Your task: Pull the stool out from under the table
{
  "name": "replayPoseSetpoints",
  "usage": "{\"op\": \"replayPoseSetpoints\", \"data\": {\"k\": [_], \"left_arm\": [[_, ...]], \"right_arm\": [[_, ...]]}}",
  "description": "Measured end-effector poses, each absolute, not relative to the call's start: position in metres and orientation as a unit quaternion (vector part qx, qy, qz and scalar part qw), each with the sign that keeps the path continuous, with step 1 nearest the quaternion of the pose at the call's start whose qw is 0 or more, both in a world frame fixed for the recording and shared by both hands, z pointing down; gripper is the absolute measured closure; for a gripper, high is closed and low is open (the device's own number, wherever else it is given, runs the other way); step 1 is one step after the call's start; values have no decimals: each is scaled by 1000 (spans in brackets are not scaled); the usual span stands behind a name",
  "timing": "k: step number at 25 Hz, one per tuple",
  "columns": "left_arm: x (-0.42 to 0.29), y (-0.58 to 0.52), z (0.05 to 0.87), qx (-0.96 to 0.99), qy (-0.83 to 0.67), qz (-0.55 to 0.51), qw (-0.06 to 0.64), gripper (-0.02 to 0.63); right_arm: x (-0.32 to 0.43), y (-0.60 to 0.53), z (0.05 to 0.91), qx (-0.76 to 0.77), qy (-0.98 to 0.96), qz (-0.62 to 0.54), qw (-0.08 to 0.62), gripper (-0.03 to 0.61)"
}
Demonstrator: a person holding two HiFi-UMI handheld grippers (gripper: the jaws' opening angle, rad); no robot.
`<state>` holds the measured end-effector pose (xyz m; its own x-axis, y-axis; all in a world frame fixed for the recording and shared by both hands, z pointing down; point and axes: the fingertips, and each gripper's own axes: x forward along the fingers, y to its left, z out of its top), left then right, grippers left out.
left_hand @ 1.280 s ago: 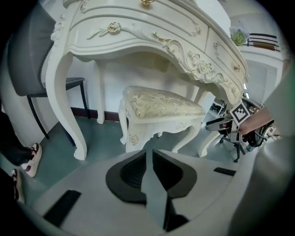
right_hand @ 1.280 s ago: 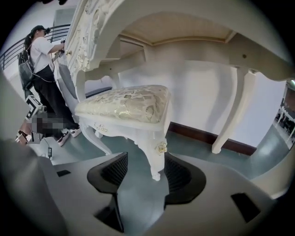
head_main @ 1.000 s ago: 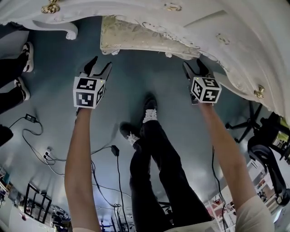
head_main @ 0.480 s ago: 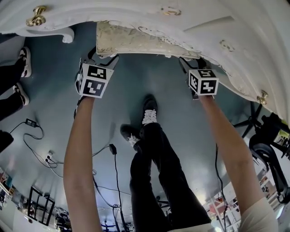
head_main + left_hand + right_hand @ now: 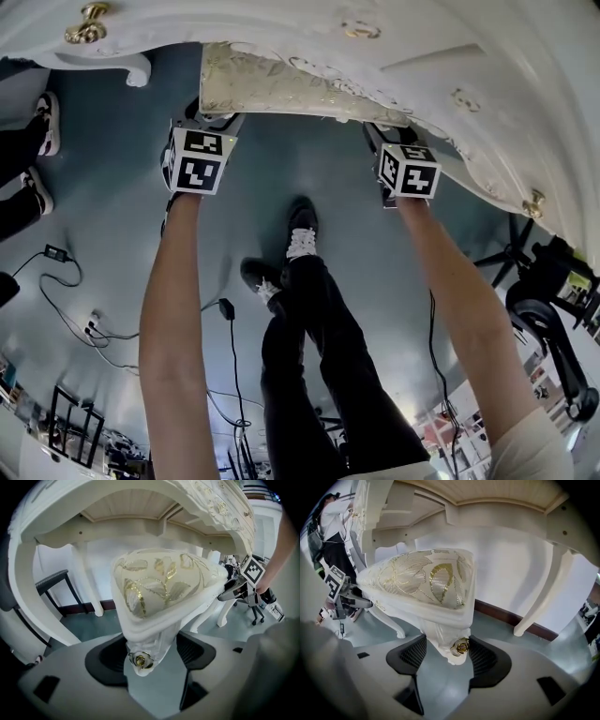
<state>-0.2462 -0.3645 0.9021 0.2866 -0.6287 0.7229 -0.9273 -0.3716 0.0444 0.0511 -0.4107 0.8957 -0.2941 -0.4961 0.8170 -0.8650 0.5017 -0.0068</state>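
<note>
In the head view the stool [image 5: 281, 84] sits at about 12 o'clock. Its cream and gold patterned seat is partly tucked beneath the curved white table [image 5: 450, 56], whose edge sweeps from 10 o'clock round to 3 o'clock, and only the seat's near edge shows out from under the top. We have the left gripper [image 5: 208, 118] at the stool's near-left corner, at about 11 o'clock, and the right gripper [image 5: 392, 133] at its near-right corner, at about 1 o'clock, each with a bare forearm reaching up to it from the bottom of the view. In the left gripper view the carved white corner with its gold rosette [image 5: 139, 659] stands between the jaws. They have just spread wide and then eased in a little, and they are still apart: the pad at 9 o'clock is just beside the corner, and a gap shows before the pad at 3 o'clock. In the right gripper view the other corner, with its own gold rosette [image 5: 461, 645], fills the space between the jaws. Both dark ribbed pads lie against its sides, so this gripper is closed on the stool. Each gripper view shows the other gripper at the far corner of the seat. Our own legs and white-laced shoes [image 5: 302, 244] stand on the blue-grey floor [image 5: 112, 216] at 6 o'clock. Cables [image 5: 66, 272] trail at 8 o'clock, another person's shoe [image 5: 42, 122] is at 9 o'clock, and a black office chair [image 5: 544, 309] is at 4 o'clock.
</note>
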Motion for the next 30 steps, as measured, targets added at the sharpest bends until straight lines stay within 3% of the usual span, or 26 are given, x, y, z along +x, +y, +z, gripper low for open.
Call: {"op": "replayPoseSetpoints", "data": {"k": [30], "left_arm": [[-229, -265, 900, 747, -518, 312, 275, 279]], "right_arm": [[69, -317, 896, 432, -769, 241, 405, 295]]}}
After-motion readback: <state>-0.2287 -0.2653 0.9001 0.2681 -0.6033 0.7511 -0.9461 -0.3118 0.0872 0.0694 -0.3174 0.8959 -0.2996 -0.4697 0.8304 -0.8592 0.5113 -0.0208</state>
